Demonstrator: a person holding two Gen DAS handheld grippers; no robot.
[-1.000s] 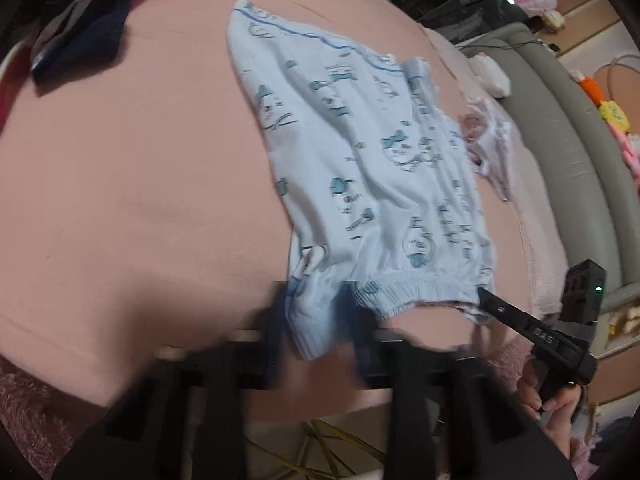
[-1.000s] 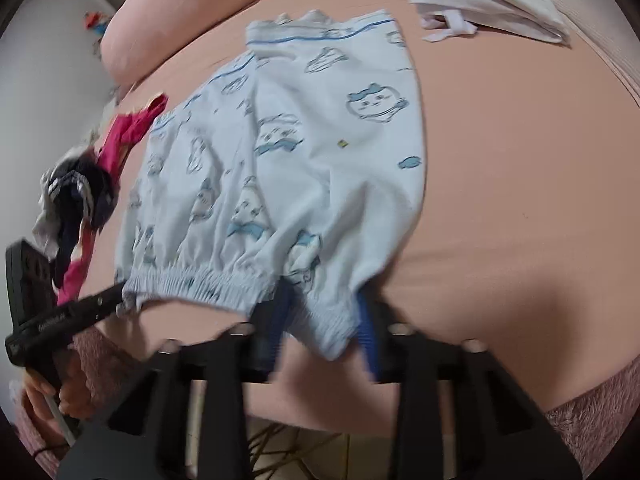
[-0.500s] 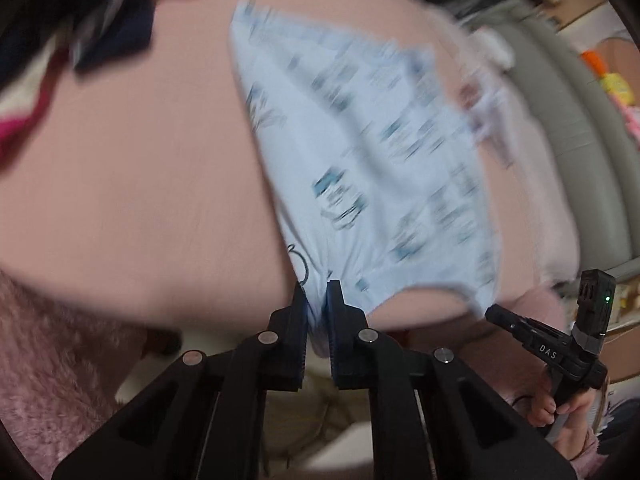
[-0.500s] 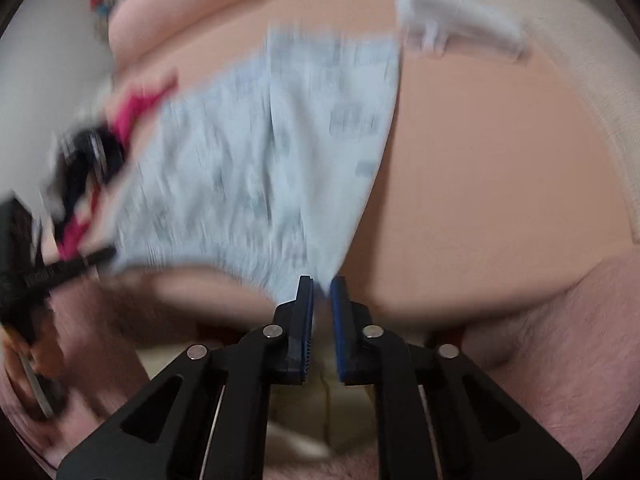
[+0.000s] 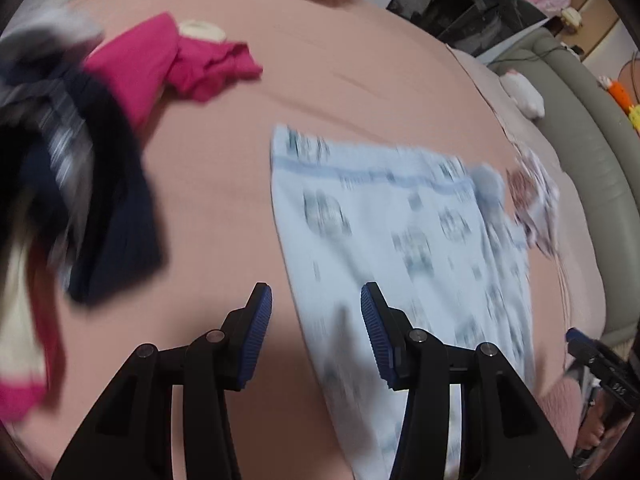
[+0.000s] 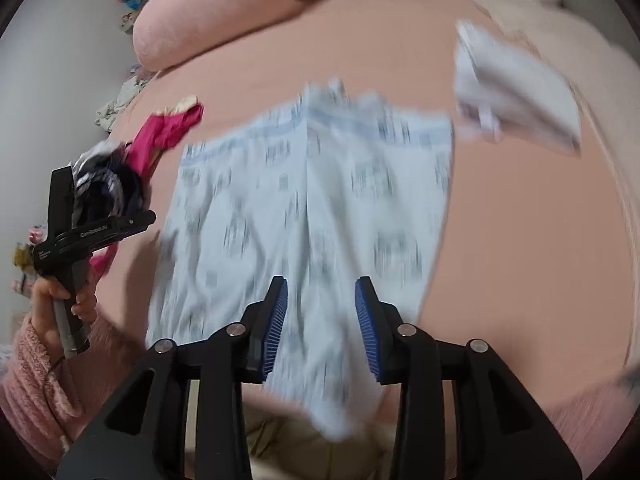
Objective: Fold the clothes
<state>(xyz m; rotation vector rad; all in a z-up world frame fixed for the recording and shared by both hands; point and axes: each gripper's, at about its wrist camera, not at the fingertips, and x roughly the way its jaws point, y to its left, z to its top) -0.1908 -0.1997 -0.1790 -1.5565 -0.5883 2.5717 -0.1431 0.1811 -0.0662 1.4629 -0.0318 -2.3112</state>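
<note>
Notably, both hand-held grippers just opened, left hand-held gripper (image 5: 316, 308) and right hand-held gripper (image 6: 321, 300) spread, nothing pinched, pale blue printed shorts (image 6: 316, 208) flat on bed (image 5: 224, 208), person's hand (image 6: 52, 300) visible only from right wrist.

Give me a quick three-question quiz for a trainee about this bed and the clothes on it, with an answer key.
1. True or false: both the left gripper and the right gripper are clamped on the light blue printed garment.
2. What colour is the bed sheet?
3. The magenta garment lies: A) on the blue garment, B) apart from it, by the dark clothes pile, C) in a gripper.

Key: 1 false, both stand open, having just opened. 2 pink. 3 B.
</note>
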